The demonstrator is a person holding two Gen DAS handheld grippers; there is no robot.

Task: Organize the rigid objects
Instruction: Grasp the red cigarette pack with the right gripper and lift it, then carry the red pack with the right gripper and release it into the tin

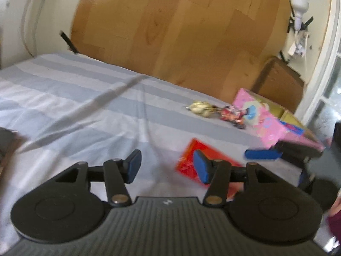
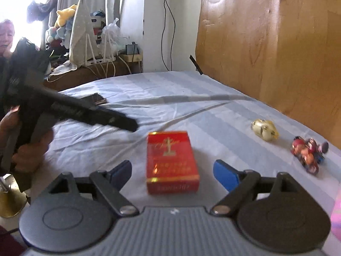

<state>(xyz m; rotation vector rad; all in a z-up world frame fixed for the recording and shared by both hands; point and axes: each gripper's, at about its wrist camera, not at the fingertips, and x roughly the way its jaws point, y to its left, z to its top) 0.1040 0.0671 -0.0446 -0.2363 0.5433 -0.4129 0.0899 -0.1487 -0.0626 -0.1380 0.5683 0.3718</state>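
Grey-and-white striped bedsheet covers a bed set against a wooden panel wall, with a cluttered side table at the far left. On the sheet lies a flat red cardboard box with gold print, just ahead of the right gripper, whose blue-padded jaws stand wide apart with nothing held. To the right, a cream-coloured round figurine and a red toy motorbike lie near each other. Beyond them in the left wrist view sits a pink printed carton. Empty too, the left gripper has its jaws spread, with the red box just beyond its right jaw.
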